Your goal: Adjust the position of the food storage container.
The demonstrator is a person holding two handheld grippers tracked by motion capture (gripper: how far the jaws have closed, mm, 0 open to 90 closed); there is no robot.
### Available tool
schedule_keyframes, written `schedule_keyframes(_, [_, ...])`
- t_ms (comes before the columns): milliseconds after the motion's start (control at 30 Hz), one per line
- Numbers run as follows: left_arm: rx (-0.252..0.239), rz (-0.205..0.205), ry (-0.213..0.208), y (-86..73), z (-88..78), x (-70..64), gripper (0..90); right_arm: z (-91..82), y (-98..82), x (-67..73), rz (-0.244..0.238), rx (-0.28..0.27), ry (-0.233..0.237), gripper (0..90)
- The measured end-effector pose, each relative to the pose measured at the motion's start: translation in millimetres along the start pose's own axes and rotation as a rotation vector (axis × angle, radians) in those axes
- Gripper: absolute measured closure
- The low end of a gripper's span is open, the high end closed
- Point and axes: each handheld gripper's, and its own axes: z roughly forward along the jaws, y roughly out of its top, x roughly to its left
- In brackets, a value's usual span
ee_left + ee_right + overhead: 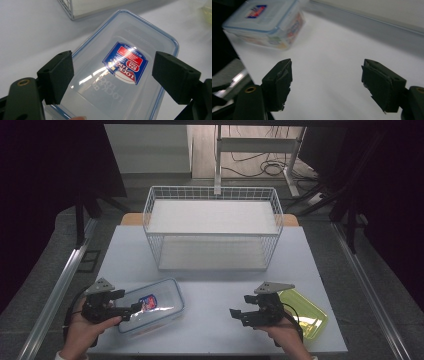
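Observation:
A clear plastic food box [155, 307] with a blue rim and a red-and-blue label lies flat at the table's front left. My left gripper [127, 302] hovers at its left end, pointing right along it. In the left gripper view the jaws stand wide apart over the box lid [130, 32], and the pads [60, 75] press on nothing. My right gripper [240, 306] is held at the front right, pointing left, open with only bare table between its jaws. In the right gripper view [327, 82] the box [264, 22] lies farther off at the upper left.
A white wire basket [212, 227] with a flat white liner stands at the middle back of the white table [220, 290]. A yellow-green flat tray [307, 312] lies at the front right, partly under the right hand. Dark floor and metal rails flank the table.

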Motion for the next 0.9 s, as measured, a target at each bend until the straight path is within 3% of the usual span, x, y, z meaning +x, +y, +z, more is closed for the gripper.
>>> schedule_keyframes(167, [-0.025,-0.007,0.02,-0.1,-2.1,1.0,22.4,0.0,-1.1,0.1,-0.005,0.007,-0.013,24.7])
schedule_keyframes(200, [-0.025,-0.008,0.023,-0.1,-2.3,1.0,26.6,0.1,-1.5,1.1,-0.011,0.011,-0.022,24.4])
schedule_keyframes(267, [-0.015,-0.001,0.021,0.2,-2.1,0.2,28.5,0.0,-1.6,1.5,-0.014,0.011,-0.023,24.3])
schedule_keyframes(400, [0.016,0.014,0.018,1.0,-2.3,-0.3,40.6,-1.0,-1.3,1.3,-0.019,0.027,-0.041,24.3])
schedule_keyframes(500, [0.03,0.01,0.01,-0.4,-7.1,2.0,42.8,-1.3,-2.0,0.4,-0.014,0.027,-0.041,24.2])
schedule_keyframes(633, [0.033,-0.006,0.033,-7.7,-22.5,9.4,57.9,-2.1,-3.6,-1.8,-0.007,0.021,-0.031,23.8])
schedule_keyframes(667, [0.034,-0.015,0.025,-12.3,-30.6,16.4,63.0,-2.0,-3.8,-2.2,-0.006,0.021,-0.032,23.7])
schedule_keyframes(833, [0.054,-0.041,-0.001,-21.8,-39.5,29.7,84.0,-2.5,-3.7,-2.6,-0.007,0.02,-0.035,23.5])
schedule_keyframes(900, [0.075,-0.056,0.034,-29.1,-40.1,35.7,89.0,-2.8,-3.4,-2.1,-0.008,0.02,-0.039,23.4])
